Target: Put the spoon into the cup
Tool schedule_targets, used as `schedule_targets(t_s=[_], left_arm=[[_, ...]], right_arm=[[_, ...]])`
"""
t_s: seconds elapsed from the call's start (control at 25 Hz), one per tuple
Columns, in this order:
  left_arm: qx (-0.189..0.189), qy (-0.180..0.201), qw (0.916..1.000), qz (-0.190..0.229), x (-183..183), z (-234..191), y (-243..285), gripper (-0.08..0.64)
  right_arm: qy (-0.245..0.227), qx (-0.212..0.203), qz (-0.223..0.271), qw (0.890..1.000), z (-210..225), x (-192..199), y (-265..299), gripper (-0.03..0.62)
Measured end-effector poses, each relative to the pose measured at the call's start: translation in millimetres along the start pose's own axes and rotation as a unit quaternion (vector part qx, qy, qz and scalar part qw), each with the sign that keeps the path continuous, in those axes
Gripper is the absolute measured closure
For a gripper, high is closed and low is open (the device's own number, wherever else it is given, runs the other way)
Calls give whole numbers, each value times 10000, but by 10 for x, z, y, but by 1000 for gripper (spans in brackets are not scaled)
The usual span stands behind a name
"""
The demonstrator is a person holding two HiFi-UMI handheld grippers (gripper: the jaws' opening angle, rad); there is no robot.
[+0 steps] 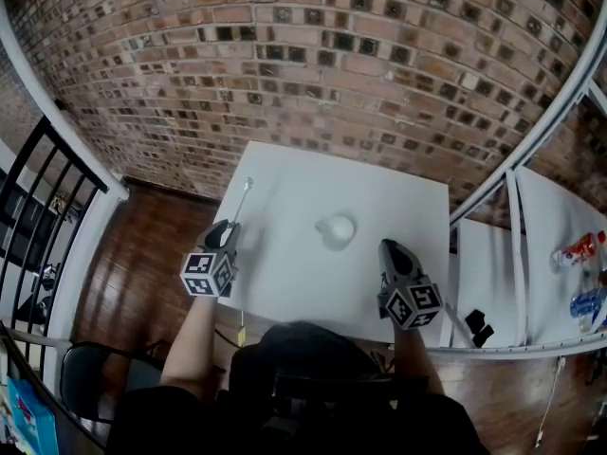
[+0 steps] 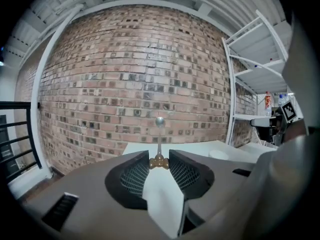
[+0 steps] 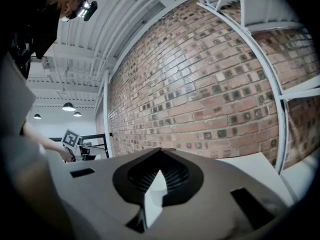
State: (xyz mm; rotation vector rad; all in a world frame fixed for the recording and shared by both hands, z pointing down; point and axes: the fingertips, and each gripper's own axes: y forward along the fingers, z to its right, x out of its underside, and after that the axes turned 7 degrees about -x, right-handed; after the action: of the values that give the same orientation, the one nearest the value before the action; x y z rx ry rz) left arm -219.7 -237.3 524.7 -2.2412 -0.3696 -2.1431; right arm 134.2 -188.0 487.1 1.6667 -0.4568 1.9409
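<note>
Here, the left gripper (image 2: pixel 159 159) is clamped on the spoon (image 2: pixel 160 134). Its two jaws pinch the little brown-gold end of the handle. The spoon sticks out past the jaws toward 12 o'clock. Its round shiny bowl is at the far end, in front of the brick wall (image 2: pixel 125 74). In the head view, the spoon is by the left edge of the white table (image 1: pixel 313 183). The cup (image 1: pixel 336 228) is small and white. It stands near the middle of the table. It is at about 3 o'clock from the left gripper and well apart from the spoon. The right gripper (image 3: pixel 160 151) is at about 4 o'clock from the cup, near the table's front edge. Its jaws are together, and nothing is between them.
</note>
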Motion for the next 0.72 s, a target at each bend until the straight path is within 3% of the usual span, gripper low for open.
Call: schedule_targets(t_s=[0.48,0.72], left_arm=[[970,85,9950,235,-196,655,104,433],[1596,362,9865,-22,-126,1218,226,433]], right_arm=[[-25,259,45,9997,134,-55,-264,588],[-22,428,53,9991,234,-50,-419,588]])
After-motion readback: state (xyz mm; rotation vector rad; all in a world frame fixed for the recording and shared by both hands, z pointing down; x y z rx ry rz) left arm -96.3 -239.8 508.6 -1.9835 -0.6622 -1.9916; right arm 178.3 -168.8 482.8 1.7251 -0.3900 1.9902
